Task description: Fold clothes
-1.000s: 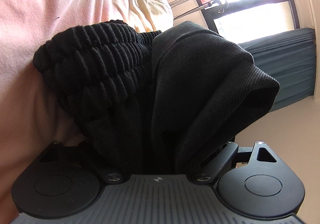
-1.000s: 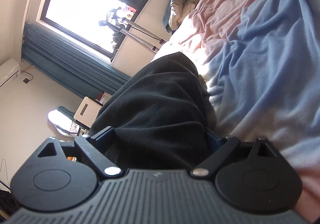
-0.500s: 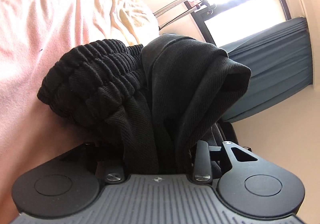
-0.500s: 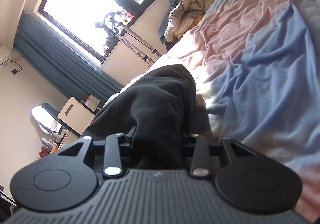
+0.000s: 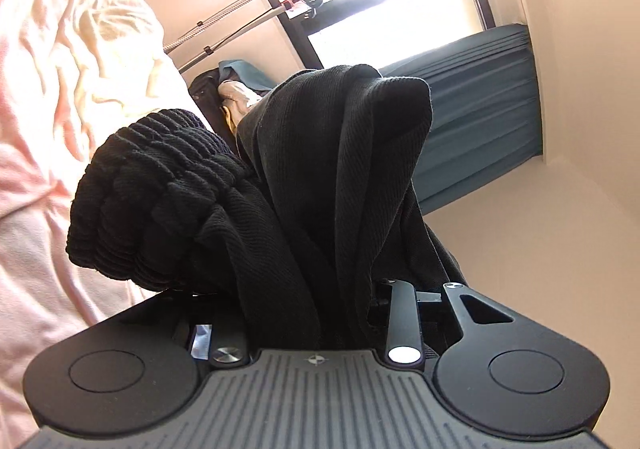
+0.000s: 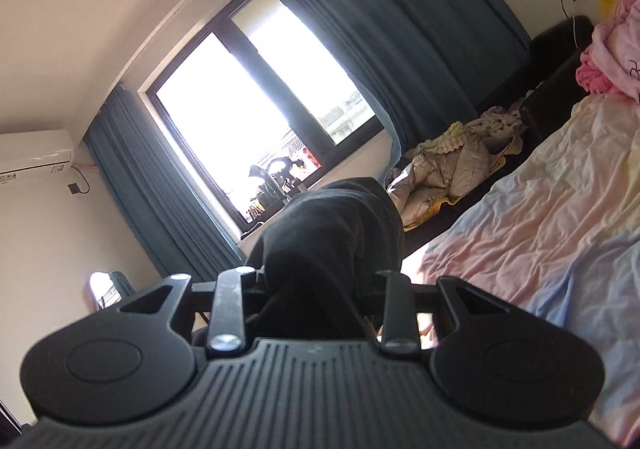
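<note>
- Right now my left hand-held gripper (image 5: pixel 316 313) is clamped on a bunched black knit garment with a ribbed elastic waistband (image 5: pixel 304 185), held up off the rumpled pink-and-blue bed sheet (image 6: pixel 532 241); my right hand-held gripper (image 6: pixel 312 297) is clamped on the same cloth
- I judge the thick bunch could slip out, or layers could fold unevenly
- Only the left view shows the waistband; only the right shows the bed stretching ahead

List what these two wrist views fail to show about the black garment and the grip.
- Left wrist: black garment fills the jaws, hiding the contact; its lower part is out of frame.
- Right wrist: bunched garment covers the jaws; its type is unclear.
- Window: overexposed.
</note>
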`<action>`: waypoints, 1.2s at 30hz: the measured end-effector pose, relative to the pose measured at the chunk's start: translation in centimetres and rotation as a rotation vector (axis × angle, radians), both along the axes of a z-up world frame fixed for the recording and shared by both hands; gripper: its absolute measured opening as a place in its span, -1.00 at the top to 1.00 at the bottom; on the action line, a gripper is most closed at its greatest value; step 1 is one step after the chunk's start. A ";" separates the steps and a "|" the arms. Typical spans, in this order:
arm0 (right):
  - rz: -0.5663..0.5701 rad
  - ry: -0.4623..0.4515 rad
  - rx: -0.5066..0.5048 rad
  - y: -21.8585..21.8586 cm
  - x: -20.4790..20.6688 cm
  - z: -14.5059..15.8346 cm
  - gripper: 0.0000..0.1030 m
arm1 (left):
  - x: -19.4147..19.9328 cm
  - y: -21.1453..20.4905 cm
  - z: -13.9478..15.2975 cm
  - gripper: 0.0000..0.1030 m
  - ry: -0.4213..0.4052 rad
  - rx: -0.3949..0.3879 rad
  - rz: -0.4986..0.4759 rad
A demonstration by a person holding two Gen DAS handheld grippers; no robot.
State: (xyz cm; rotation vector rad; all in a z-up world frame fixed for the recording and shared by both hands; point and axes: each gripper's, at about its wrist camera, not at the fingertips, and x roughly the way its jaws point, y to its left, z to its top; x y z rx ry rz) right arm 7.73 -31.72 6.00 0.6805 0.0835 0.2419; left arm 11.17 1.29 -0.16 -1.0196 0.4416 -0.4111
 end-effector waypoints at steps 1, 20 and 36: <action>-0.017 -0.016 0.003 -1.5 -0.1 0.4 0.35 | 0.8 -1.6 0.4 0.26 -0.018 0.004 -0.015; -0.643 -0.127 0.084 -26.1 -3.8 -11.8 0.35 | 16.1 -33.0 -8.5 0.26 -0.037 0.180 -0.398; -0.811 0.293 0.443 -29.6 -0.7 -24.1 0.20 | 17.9 -35.0 -13.6 -0.60 0.094 0.361 -0.537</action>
